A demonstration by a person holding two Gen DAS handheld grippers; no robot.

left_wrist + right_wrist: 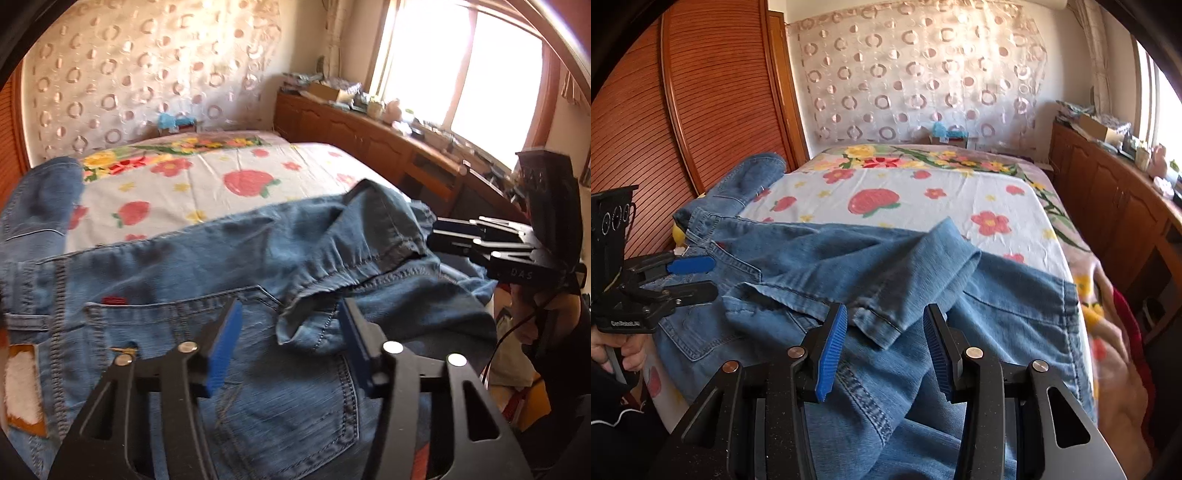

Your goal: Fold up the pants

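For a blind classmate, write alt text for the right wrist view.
Blue jeans lie crumpled on a strawberry-print bed sheet. The right gripper hovers open over a hem, and the left gripper is open at the waistband.

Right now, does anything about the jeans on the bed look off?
Yes. The jeans lie bunched rather than flat: one leg hem is flopped crookedly over the seat, near the back pocket. Both grippers are open, neither holding the denim.

We see a bed (905,184) covered by a white sheet (923,206) printed with strawberries and flowers. Behind it hangs a sheer curtain (916,74) patterned with rings. A slatted wooden door (683,110) stands at left, a cluttered wooden cabinet (1108,192) beneath the bright window (461,74) at right.
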